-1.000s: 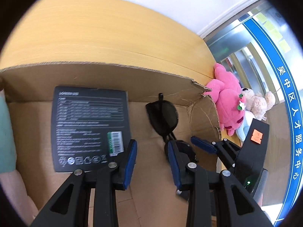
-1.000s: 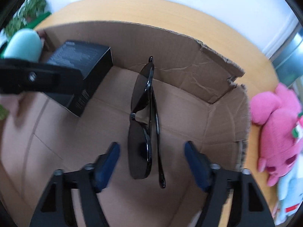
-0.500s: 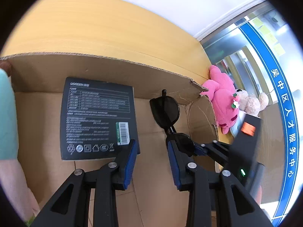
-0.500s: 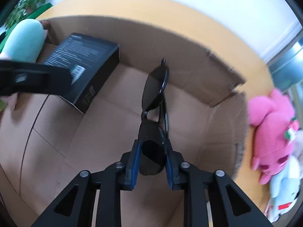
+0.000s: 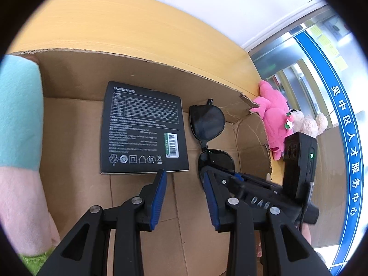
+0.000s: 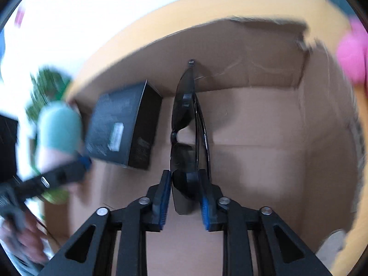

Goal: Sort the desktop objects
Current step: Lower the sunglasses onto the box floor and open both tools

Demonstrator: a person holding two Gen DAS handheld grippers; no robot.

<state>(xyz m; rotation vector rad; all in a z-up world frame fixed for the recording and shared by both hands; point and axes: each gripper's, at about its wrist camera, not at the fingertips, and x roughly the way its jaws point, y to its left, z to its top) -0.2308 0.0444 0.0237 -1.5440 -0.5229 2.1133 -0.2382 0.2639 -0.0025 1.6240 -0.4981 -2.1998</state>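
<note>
Two items sit inside an open cardboard box [image 5: 76,138] on a yellow wooden table [image 5: 128,27]: a flat black product box [image 5: 142,128] with white print and a barcode label, lying near the back wall, and a pair of black sunglasses [image 5: 208,124] just to its right, well clear of it. Outside the box's torn right corner, a pink plush toy [image 5: 274,115] and a beige plush bear [image 5: 308,124] rest on the table. A teal-sleeved forearm [image 5: 18,115] fills the left edge of the left wrist view. Right gripper [image 6: 185,194]: blue-padded fingers closed narrowly on the near lens of the sunglasses, which stand on edge with folded arms, the far lens pointing toward the back wall; this view is motion-blurred. Left gripper [image 5: 185,195]: jaws moderately apart, holding nothing, hovering just in front of the black product box, with the sunglasses immediately right of its right finger.
</note>
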